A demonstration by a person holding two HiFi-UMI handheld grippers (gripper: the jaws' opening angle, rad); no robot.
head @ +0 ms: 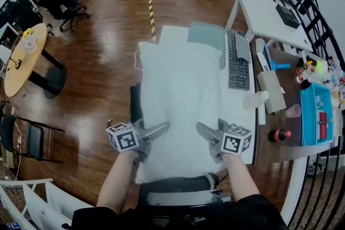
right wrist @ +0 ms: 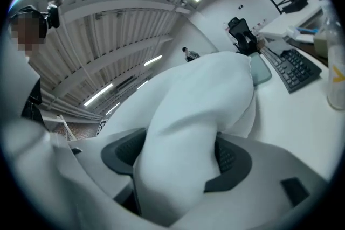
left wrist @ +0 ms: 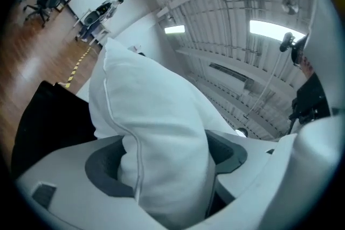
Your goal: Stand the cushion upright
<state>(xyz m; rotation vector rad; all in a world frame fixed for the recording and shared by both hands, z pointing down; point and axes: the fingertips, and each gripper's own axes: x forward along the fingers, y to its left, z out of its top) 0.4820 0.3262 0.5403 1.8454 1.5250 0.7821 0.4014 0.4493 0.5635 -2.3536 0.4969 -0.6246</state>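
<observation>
A large white cushion stretches away from me over the white table, its far end by a pale grey-blue pad. My left gripper holds the cushion's near left edge and my right gripper its near right edge. In the left gripper view the cushion is bunched between the grey pads, which press into it. The right gripper view shows the cushion squeezed the same way between the pads. The cushion's underside is hidden.
A black keyboard lies right of the cushion, with a clear plastic bottle, a cola bottle and a blue box further right. A black chair shows at the cushion's left. A round wooden table stands far left.
</observation>
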